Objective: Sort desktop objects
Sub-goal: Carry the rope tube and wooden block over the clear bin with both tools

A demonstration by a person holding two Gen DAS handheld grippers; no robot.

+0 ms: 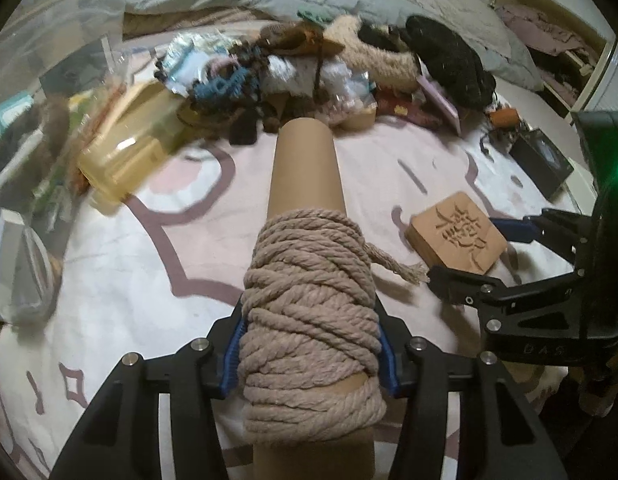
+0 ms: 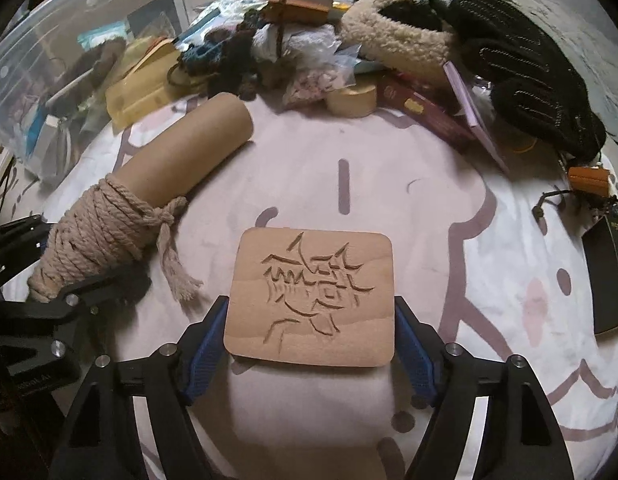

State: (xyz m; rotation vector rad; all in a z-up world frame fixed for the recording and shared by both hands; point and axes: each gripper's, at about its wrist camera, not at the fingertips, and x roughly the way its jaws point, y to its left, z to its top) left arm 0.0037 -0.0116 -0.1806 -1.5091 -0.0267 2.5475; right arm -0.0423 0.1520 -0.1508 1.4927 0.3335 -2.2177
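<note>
My left gripper [image 1: 311, 344] is shut on a cardboard tube wound with beige rope [image 1: 309, 312], holding it by the rope-wrapped part over the bedsheet. The tube also shows in the right wrist view [image 2: 149, 184], with the left gripper [image 2: 65, 300] at its near end. A carved wooden block [image 2: 311, 292] lies flat on the sheet between the blue pads [image 2: 205, 344] of my right gripper [image 2: 311, 340]; the pads sit at its two sides. In the left wrist view the block [image 1: 455, 238] lies at the right, inside the right gripper [image 1: 465, 248].
A pile of yarn, bags, a fleece slipper [image 2: 393, 40] and black gloves [image 2: 525, 68] lines the far side. A clear plastic bin [image 2: 69, 60] stands far left, with a yellowish box [image 1: 125, 152] beside it. A round wooden box [image 2: 351, 100] and a dark box [image 2: 609, 276] lie nearby.
</note>
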